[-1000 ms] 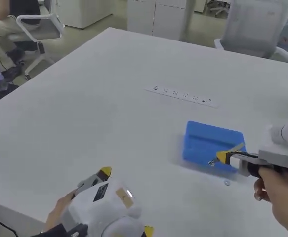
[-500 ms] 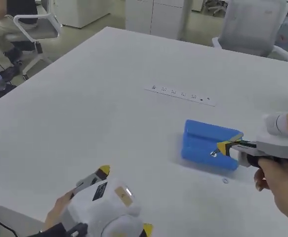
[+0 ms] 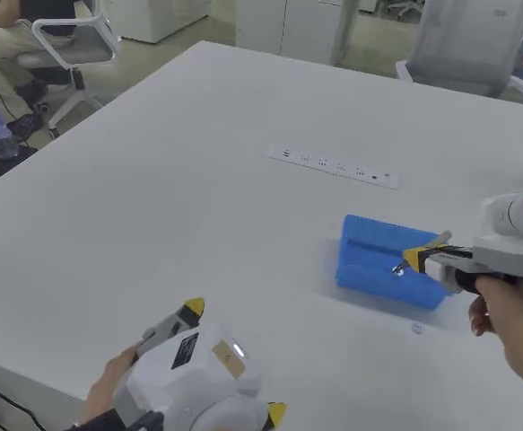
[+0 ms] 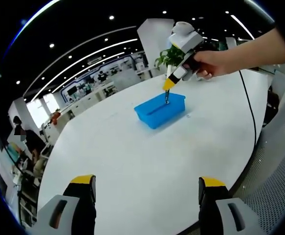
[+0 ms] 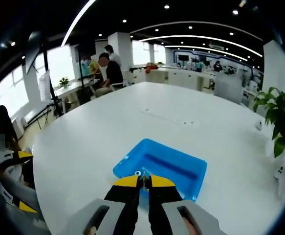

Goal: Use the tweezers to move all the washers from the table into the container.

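Worktop (image 3: 198, 180): white, carries everything
Container (image 3: 369, 280): blue, directly under the right tool's tips, ready for a drop
Left tool (image 4: 147, 181): jaws wide apart, idle, well back
Right tool (image 3: 418, 260): clamped on the tweezers (image 4: 166, 96); left gripper view shows them pointing down into the container
Washer (image 3: 415, 329): one loose beside the right tool, seen from the head view

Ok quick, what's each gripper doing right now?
Left gripper: open, holding nothing.
Right gripper: shut on the tweezers, over the blue container.
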A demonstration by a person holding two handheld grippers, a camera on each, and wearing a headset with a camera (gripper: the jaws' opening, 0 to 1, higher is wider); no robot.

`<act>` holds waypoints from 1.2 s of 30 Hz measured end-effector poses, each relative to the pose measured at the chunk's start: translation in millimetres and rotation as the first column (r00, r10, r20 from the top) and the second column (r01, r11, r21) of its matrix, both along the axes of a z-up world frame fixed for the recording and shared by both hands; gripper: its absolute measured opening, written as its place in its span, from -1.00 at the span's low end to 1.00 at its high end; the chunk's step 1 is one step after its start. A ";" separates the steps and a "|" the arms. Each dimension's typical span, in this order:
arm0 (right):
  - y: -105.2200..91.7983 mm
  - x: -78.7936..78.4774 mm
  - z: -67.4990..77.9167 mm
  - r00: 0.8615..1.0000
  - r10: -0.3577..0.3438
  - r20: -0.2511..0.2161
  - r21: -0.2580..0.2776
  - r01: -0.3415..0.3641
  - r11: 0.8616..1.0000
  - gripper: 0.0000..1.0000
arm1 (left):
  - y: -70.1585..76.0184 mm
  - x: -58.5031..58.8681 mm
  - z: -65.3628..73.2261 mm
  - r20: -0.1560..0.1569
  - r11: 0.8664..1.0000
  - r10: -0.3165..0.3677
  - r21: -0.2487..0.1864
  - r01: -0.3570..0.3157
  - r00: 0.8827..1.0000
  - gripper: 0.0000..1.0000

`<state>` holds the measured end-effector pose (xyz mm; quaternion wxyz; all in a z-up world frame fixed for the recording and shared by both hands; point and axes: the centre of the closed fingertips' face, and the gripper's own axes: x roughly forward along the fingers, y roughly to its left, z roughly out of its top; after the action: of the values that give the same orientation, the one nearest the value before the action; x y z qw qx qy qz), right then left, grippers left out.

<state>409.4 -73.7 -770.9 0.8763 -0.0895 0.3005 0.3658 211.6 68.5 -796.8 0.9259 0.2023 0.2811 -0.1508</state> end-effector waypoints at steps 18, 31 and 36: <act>-2.4 17.5 -36.1 0.997 -0.016 -0.080 -0.027 0.014 1.000 -0.95 | -8.8 2.2 8.9 0.016 0.991 0.003 -0.134 -0.001 1.000 0.98; -3.7 20.2 -47.5 0.995 -0.010 -0.102 -0.041 0.006 0.999 -0.95 | -10.7 3.4 11.7 0.029 0.986 0.007 -0.169 -0.002 1.000 0.98; -1.8 20.5 -50.1 0.994 -0.003 -0.113 -0.040 -0.002 0.999 -0.95 | -15.0 5.1 20.5 0.048 0.966 0.011 -0.258 0.001 0.999 0.99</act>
<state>429.9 -75.5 -821.0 0.8560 -0.0864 0.3568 0.3640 216.7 53.6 -776.3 0.9513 0.0829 0.2369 -0.1787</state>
